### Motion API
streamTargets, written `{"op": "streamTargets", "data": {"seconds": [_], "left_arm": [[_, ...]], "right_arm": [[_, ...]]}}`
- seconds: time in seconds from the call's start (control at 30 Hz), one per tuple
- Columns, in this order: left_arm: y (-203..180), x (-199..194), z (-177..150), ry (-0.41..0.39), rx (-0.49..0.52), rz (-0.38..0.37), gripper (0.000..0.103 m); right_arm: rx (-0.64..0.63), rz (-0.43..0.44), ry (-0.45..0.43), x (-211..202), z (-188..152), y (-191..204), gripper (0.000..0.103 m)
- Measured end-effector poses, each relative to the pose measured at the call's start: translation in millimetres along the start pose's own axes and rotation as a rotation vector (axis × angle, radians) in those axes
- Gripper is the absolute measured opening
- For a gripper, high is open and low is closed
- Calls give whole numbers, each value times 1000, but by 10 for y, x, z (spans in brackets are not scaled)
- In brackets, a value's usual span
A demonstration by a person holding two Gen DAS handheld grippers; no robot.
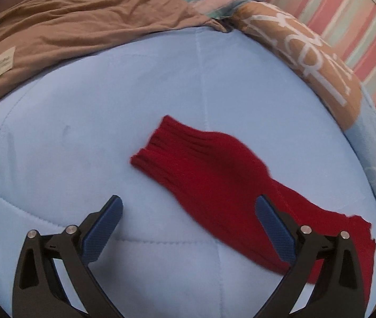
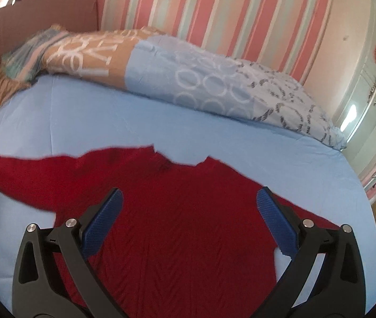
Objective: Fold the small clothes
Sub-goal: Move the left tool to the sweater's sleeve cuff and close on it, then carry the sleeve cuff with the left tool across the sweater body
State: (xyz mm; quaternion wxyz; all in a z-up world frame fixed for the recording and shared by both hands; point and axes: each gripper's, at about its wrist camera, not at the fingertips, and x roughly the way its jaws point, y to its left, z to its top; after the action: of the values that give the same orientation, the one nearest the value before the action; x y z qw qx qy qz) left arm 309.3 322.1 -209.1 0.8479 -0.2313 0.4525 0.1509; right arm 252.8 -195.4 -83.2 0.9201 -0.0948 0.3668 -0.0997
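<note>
A red knitted sweater (image 2: 177, 212) lies spread flat on the light blue quilted bed (image 2: 214, 143). In the left wrist view one sleeve (image 1: 214, 169) with a ribbed cuff stretches out to the upper left. My left gripper (image 1: 189, 204) is open and empty, hovering over the sleeve, with its right finger above the red knit. My right gripper (image 2: 189, 198) is open and empty above the sweater's body, just below the neckline.
A brown crumpled cloth (image 1: 63, 29) with a white label lies at the far left of the bed. A patterned duvet (image 2: 188, 79) is bunched along the striped wall (image 2: 214, 8). A white wardrobe (image 2: 368, 66) stands at the right.
</note>
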Motion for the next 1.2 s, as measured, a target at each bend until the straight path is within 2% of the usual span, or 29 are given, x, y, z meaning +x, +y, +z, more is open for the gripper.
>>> {"op": "streamTargets", "data": {"seconds": [0.07, 0.1, 0.13, 0.17, 0.2, 0.37, 0.47, 0.6, 0.8, 0.9, 1.03, 1.2], "left_arm": [[-3, 52, -21, -6, 13, 17, 67], [-8, 71, -24, -7, 17, 33, 60], [-11, 99, -25, -10, 22, 45, 47], [-9, 125, -22, -7, 19, 39, 40], [-4, 150, -16, -4, 12, 32, 39], [-69, 168, -9, -7, 32, 18, 13], [-170, 156, 1, -21, 75, 37, 10], [-275, 100, 27, -34, 110, 13, 10], [-494, -66, 52, -65, 173, -19, 10], [-755, -260, -15, -90, 228, -82, 10], [-1317, -525, -213, -91, 304, -195, 10], [-2148, -767, -607, -61, 440, -347, 10]], "right_arm": [[-34, -10, 9, 45, -73, 66, 100], [-43, -16, 8, 50, -88, 82, 100], [-53, -20, 10, 65, -116, 97, 100], [-55, -20, 14, 74, -125, 91, 100], [-55, -19, 18, 87, -136, 87, 100], [-44, -22, 34, 144, -181, 38, 100], [-31, -13, 40, 185, -200, 16, 100], [-25, -1, 53, 368, -234, -13, 100], [14, 18, 96, 866, -299, -197, 100], [59, 72, 118, 1116, -304, -310, 100], [108, 156, 139, 1329, -328, -421, 97], [80, 145, 116, 1277, -370, -499, 96]]}}
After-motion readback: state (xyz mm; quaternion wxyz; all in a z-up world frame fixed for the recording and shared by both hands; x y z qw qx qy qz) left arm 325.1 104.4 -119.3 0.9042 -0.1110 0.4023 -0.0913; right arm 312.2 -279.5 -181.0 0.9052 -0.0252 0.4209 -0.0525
